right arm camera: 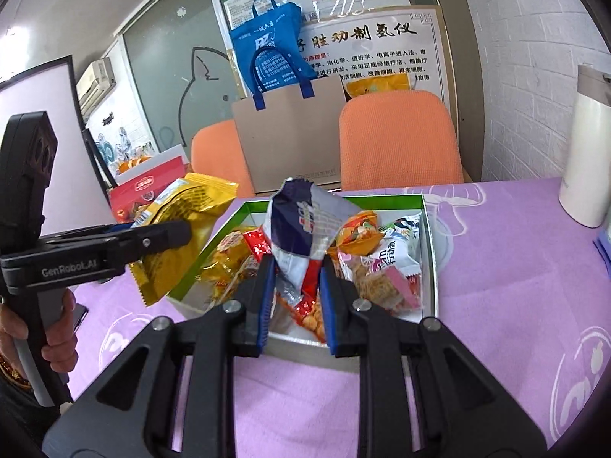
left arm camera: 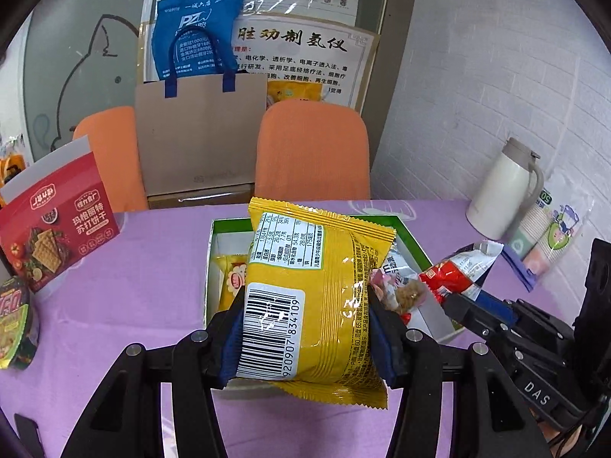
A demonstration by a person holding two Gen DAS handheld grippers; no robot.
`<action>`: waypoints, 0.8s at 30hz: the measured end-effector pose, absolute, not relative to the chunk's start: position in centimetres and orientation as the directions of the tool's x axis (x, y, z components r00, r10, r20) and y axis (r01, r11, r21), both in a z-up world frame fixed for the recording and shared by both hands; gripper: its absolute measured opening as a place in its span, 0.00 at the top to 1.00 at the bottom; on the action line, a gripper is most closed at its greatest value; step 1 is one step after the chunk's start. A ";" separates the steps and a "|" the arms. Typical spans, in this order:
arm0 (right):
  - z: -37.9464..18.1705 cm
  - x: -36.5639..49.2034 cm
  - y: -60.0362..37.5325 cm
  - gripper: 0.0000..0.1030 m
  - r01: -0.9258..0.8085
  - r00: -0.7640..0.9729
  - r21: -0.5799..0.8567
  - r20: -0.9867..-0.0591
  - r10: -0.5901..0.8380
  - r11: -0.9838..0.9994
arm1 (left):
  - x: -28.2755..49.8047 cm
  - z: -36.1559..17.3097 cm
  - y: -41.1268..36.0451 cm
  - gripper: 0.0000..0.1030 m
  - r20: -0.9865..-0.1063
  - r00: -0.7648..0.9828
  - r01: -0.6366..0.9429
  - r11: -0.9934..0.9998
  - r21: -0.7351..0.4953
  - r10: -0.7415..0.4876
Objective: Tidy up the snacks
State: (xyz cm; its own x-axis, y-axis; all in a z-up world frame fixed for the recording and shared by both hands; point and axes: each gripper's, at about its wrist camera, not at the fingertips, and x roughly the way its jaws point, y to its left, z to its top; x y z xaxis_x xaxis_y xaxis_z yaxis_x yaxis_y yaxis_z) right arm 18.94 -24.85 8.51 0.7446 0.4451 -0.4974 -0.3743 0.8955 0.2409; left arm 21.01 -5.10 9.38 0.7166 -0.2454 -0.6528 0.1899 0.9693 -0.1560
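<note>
Left wrist view: left gripper (left arm camera: 307,328) clamps a yellow snack packet (left arm camera: 317,290); right gripper (right arm camera: 294,301) pinches a blue-and-white snack packet (right arm camera: 301,225), both over the green-rimmed box (right arm camera: 429,236). Probably sorting; next, set each somewhere.

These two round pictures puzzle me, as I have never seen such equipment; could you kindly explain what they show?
No robot arm here: a person carries two handheld two-finger grippers, each with a wide-angle camera looking along its fingers. One picture is from the left gripper, the other from the right gripper. On the purple tablecloth stands an open green-rimmed box of snacks, with a red cracker box, an instant noodle cup and a white thermos jug nearby. The left gripper is shut on a yellow packet; the right is shut on a blue, white and red packet. A hand shows on the left handle.
</note>
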 end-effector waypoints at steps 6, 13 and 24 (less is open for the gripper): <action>6.9 22.0 -24.1 0.76 -0.348 0.729 0.237 -0.540 0.421 0.907 | 24.2 6.9 -5.3 0.46 -0.694 0.685 0.173 0.974 -0.144 -0.224; 4.8 23.1 -23.1 0.18 -0.338 0.742 0.124 -0.575 0.345 0.933 | 25.3 5.2 -4.7 0.09 -0.693 0.695 0.131 0.982 -0.139 -0.191; 6.4 19.6 -24.3 0.01 -0.285 0.780 0.102 -0.554 0.293 0.953 | 22.6 6.6 -3.3 0.00 -0.664 0.736 0.071 0.991 -0.117 -0.131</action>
